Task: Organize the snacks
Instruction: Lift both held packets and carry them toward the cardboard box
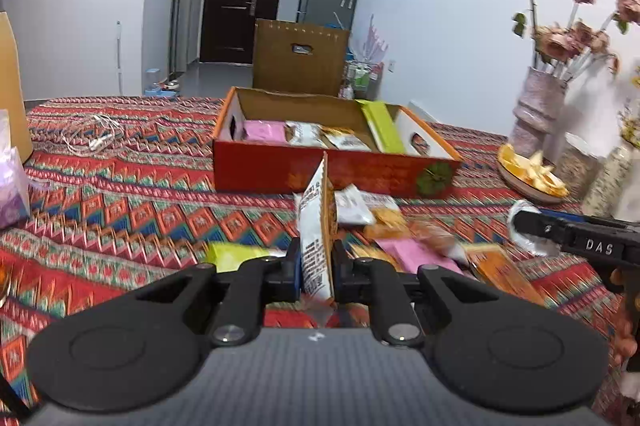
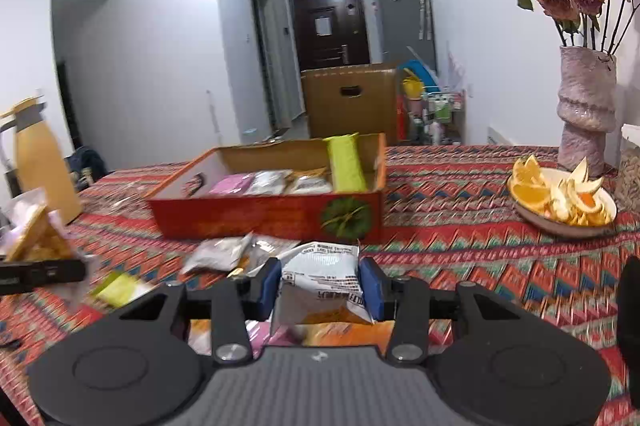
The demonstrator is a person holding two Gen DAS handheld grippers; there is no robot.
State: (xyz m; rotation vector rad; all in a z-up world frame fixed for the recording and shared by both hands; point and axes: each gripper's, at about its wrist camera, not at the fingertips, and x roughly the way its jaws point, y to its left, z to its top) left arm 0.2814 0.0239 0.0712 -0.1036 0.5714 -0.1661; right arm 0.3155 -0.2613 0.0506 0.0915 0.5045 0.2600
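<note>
My left gripper (image 1: 316, 268) is shut on a white and orange snack packet (image 1: 316, 226) that stands on edge between the pads, lifted above the cloth. My right gripper (image 2: 320, 286) is shut on a white and silver snack packet (image 2: 320, 266) held flat between its blue pads. The same right gripper (image 1: 528, 226) shows at the right of the left wrist view, and the left gripper (image 2: 60, 270) at the left of the right wrist view. Ahead stands the open red cardboard box (image 1: 280, 170) (image 2: 240, 214) with pink, white and green packets inside. Loose packets (image 1: 384, 222) (image 2: 224, 254) lie in front of it.
A patterned tablecloth (image 1: 120, 194) covers the table. A plate of orange slices (image 2: 560, 202) (image 1: 532, 174) and a vase of dried roses (image 2: 586, 106) (image 1: 536, 106) stand at the right. A tan flask (image 2: 44, 162) and white earphones (image 1: 92, 138) are at the left.
</note>
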